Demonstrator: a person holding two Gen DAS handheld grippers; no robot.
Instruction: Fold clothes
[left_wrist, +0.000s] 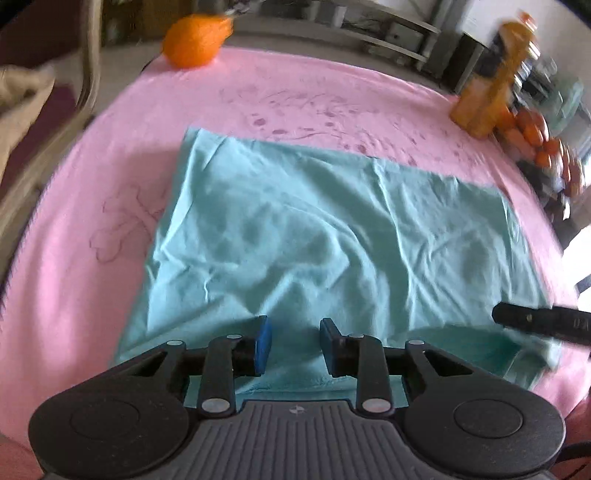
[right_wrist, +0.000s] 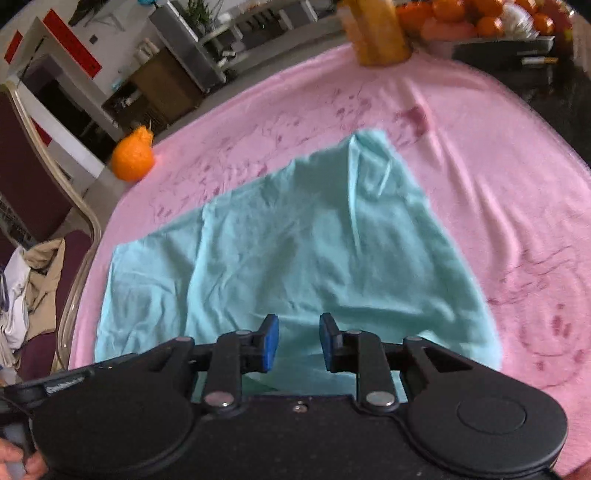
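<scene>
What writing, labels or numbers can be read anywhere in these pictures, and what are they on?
Nothing can be read for certain.
Embossed lettering on the right hand-held gripper arm: too blurred.
Small pale print on the left hand-held gripper body, seen in the right wrist view: too small.
Pink cloth: dark red drawings only, no words.
Orange bottle: label unreadable.

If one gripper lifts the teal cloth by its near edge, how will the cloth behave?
The teal cloth would probably droop: its creases suggest thin, soft fabric. It looks light, lying nearly flat on the pink cover. Lifted at one point, it may bunch and lose its flat shape, so both open grippers seem wiser.
</scene>
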